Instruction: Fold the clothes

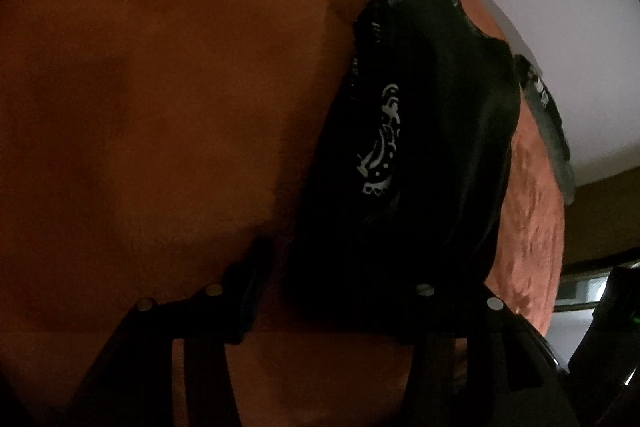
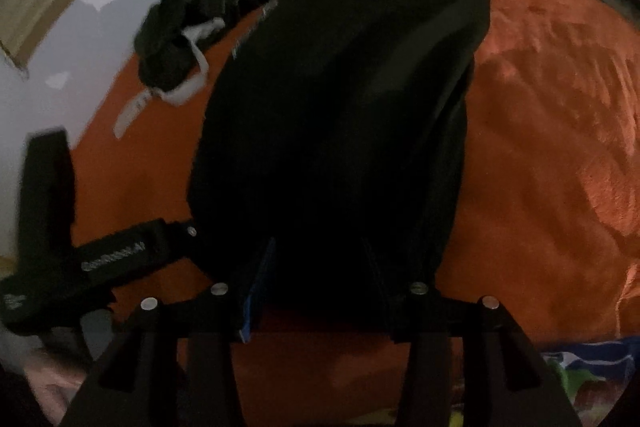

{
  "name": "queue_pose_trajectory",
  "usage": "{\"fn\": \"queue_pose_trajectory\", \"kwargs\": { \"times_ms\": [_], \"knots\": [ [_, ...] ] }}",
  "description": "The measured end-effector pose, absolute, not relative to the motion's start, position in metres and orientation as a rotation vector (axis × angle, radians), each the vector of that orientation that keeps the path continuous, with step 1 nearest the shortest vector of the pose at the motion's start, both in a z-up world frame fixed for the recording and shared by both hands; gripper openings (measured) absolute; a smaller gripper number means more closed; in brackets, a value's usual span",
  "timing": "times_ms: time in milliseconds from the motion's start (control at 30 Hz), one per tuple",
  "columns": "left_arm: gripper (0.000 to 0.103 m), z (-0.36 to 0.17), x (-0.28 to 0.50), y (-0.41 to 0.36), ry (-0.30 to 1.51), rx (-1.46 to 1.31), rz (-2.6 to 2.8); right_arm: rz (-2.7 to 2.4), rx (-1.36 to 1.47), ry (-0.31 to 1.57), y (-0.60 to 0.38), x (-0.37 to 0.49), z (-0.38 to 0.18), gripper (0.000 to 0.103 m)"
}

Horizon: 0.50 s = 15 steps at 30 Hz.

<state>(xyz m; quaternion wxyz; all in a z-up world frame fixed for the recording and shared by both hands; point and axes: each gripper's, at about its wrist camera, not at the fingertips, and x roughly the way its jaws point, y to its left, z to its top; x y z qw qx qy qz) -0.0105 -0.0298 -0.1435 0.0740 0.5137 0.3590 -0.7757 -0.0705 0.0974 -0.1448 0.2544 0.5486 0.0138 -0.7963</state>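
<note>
Both tongs pinch the near edge of a black fabric garment with a small white paisley-like print (image 1: 400, 147), which lies stretched away from them over an orange fleece blanket (image 1: 160, 107) (a bed, by the look of it). The left tongs (image 1: 344, 303) grip one part of the hem with dark cloth filling the gap between the fingers; the right tongs (image 2: 320, 291) hold another part the same way. Held at two points, the edge can probably be carried as one straight line for a fold. The garment looks soft, creased and doubled in places. Beyond it sits a crumpled heap of dark clothing with white straps (image 2: 188, 31), touching its far end.
</note>
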Motion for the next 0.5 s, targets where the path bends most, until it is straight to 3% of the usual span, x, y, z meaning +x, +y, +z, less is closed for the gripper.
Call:
{"fn": "queue_pose_trajectory", "kwargs": {
  "times_ms": [200, 500],
  "knots": [
    [0.053, -0.142, -0.015, -0.022, 1.03, 1.543, -2.334, -2.163, 1.473, 0.178, 0.092, -0.059, -0.151, 0.055],
    [0.055, -0.144, -0.022, -0.02, 1.019, 1.539, -2.335, -2.152, 1.465, 0.063, 0.107, -0.061, -0.152, 0.055]
  ]
}}
